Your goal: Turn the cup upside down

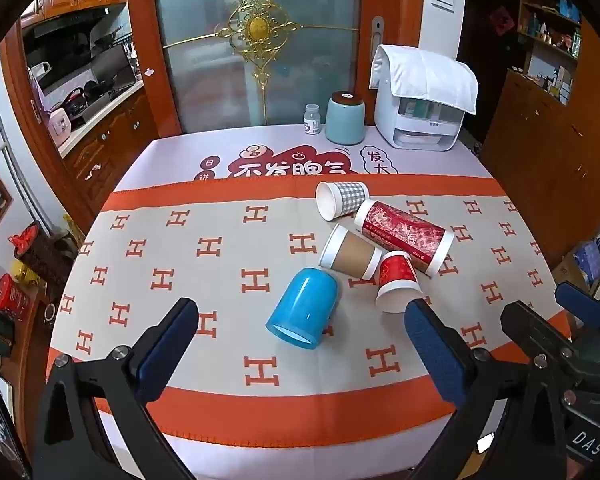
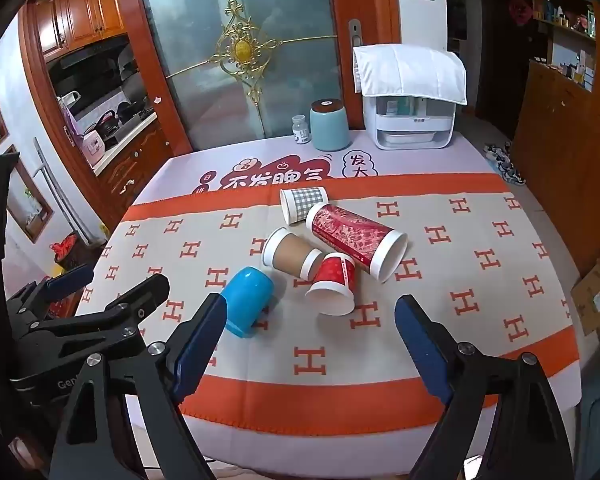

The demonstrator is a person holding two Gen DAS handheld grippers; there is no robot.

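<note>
Several cups lie on their sides in a cluster on the table. A blue plastic cup [image 1: 303, 308] [image 2: 246, 300] lies nearest me, its mouth toward me. Behind it lie a brown paper cup [image 1: 350, 252] [image 2: 292, 256], a small red paper cup [image 1: 398, 282] [image 2: 334, 284], a tall red patterned cup [image 1: 404, 232] [image 2: 356, 236] and a grey checked cup [image 1: 342, 198] [image 2: 302, 202]. My left gripper [image 1: 302, 320] is open and empty, hovering in front of the blue cup. My right gripper [image 2: 308, 316] is open and empty, in front of the small red cup; it also shows at the right of the left wrist view [image 1: 556, 312].
The table wears an orange and beige cloth [image 1: 220, 260] with H marks. At the far edge stand a small white bottle [image 1: 312, 119], a teal canister [image 1: 345, 118] and a white appliance [image 1: 420, 116] under a white cloth. Wooden cabinets flank the table.
</note>
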